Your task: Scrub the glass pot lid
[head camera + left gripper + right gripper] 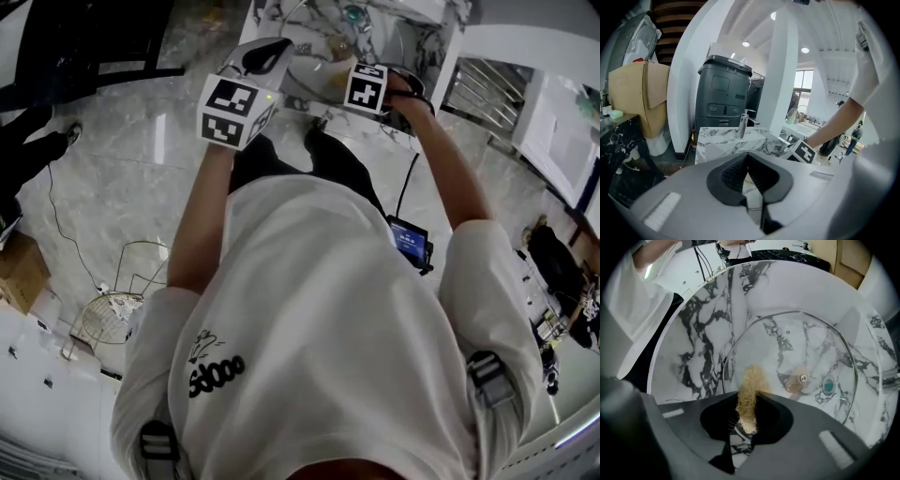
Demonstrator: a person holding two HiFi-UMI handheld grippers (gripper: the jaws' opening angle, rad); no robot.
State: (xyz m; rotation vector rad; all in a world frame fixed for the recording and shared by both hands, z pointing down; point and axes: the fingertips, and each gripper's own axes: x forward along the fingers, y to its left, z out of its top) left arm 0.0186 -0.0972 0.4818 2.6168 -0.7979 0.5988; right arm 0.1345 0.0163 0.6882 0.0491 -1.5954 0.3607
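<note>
The person in the white T-shirt [319,309] leans over a marble sink [705,317] with a gripper in each hand. The glass pot lid [806,345] lies down in the sink's basin, its metal rim tracing a wide circle against the veined stone; a small screw [803,378] shows at its centre and a teal vent [828,386] sits just beside that. The right gripper [747,401] hangs over the basin with its jaws clamped on a tan, fibrous scrubber [751,380], which sticks out past the jaw tips and reaches the near left part of the lid's rim; whether the fibres actually press on the glass I cannot tell. The left gripper [746,161] is held up above the sink's edge, pointing across the room, its two ribbed pads [733,171] drawn together with only a thin slit between them and nothing in their grasp. Beyond it I see the chrome faucet [744,123] rising from the marble block, a tall dark grey bin [723,96] behind that, and a cardboard box [637,93] off to the left. On the floor behind the person a wire basket [112,305] rests near the wall
</note>
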